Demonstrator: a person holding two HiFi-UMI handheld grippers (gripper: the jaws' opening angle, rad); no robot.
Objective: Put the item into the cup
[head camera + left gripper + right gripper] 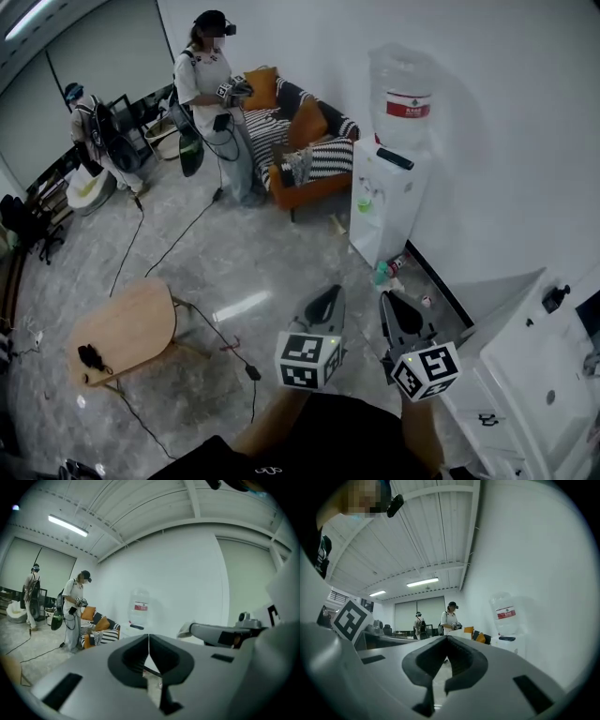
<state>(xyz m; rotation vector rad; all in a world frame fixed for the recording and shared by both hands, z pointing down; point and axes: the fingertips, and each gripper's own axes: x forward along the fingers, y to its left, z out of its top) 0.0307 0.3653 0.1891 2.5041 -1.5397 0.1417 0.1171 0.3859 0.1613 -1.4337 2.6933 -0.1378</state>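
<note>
Head view shows left claw (333, 292) and right claw (387, 302) both closed on nothing, with no cup or item in sight, so I'd locate them before opening either.

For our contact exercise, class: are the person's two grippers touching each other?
Apart. The head view shows a strip of floor between the left gripper and the right gripper all along their length.

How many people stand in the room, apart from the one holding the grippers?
2. One person stands beside the orange sofa; the second person is farther left in the head view. Others may be hidden.
</note>
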